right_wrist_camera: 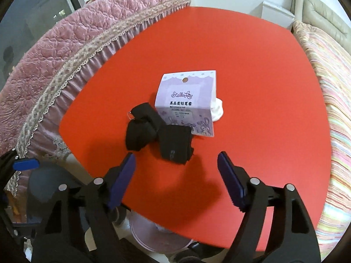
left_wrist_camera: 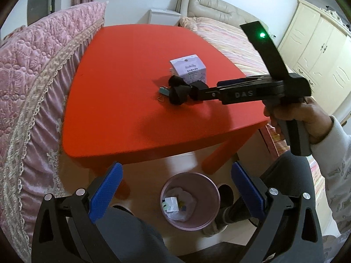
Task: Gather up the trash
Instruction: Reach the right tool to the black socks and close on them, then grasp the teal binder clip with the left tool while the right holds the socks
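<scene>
A purple and white paper box [right_wrist_camera: 186, 103] stands on the red table [right_wrist_camera: 252, 87], with a white crumpled bit [right_wrist_camera: 217, 111] behind it. Black fabric pieces [right_wrist_camera: 158, 131] lie in front of it. A small teal binder clip [left_wrist_camera: 164, 91] lies beside them. My right gripper [right_wrist_camera: 176, 168] is open and empty, hovering just short of the black fabric; it also shows in the left wrist view [left_wrist_camera: 193, 89]. My left gripper [left_wrist_camera: 175, 182] is open and empty above a pink waste bin [left_wrist_camera: 189, 199] on the floor, which holds paper trash.
A pink quilted cover [right_wrist_camera: 65, 54] borders the table's left side. A striped bed [right_wrist_camera: 329, 87] lies to the right, with a beige headboard [left_wrist_camera: 208, 2] and white wardrobe [left_wrist_camera: 318, 50] beyond. The person's legs [left_wrist_camera: 131, 236] flank the bin.
</scene>
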Demonstrator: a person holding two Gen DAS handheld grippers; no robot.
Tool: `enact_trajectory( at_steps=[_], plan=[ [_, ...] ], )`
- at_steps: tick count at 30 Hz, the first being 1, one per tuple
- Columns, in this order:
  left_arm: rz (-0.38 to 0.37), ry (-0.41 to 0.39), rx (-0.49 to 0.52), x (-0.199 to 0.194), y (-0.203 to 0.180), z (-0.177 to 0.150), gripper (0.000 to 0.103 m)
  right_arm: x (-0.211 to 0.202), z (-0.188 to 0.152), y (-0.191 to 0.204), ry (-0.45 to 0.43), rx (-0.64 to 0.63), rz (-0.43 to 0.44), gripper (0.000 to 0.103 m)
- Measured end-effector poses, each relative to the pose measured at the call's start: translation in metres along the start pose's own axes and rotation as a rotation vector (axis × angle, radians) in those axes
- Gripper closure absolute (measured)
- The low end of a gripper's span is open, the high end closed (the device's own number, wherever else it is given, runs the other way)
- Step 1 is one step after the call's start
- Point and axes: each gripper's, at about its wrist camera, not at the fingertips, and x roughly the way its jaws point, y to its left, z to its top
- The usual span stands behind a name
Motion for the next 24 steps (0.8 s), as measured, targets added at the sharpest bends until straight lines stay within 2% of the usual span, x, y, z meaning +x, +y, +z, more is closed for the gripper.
enact_trajectory(
  at_steps=[2, 5, 7, 10, 17, 24],
  plan=[
    [0.000, 0.003, -0.005, 0.001, 0.001, -0.001, 0.008, 0.007, 0.001, 0.002, 0.015, -0.009, 0.001, 0.037],
    [0.000, 0.007, -0.011, 0.002, 0.003, -0.001, 0.008, 0.013, 0.003, 0.003, 0.025, -0.019, 0.004, 0.051],
    [-0.001, 0.007, -0.013, 0.002, 0.004, -0.001, 0.008, 0.014, 0.003, 0.003, 0.026, -0.020, 0.002, 0.068],
    [-0.005, 0.009, -0.017, 0.002, 0.005, -0.001, 0.008, 0.011, 0.003, 0.002, 0.011, -0.020, 0.009, 0.075],
    [-0.003, 0.006, -0.014, 0.006, 0.006, 0.006, 0.008, -0.011, -0.003, -0.002, -0.042, 0.009, 0.022, 0.079],
    [0.009, -0.006, 0.021, 0.015, 0.007, 0.031, 0.008, -0.048, -0.015, -0.013, -0.120, 0.087, 0.051, 0.079]
  ],
)
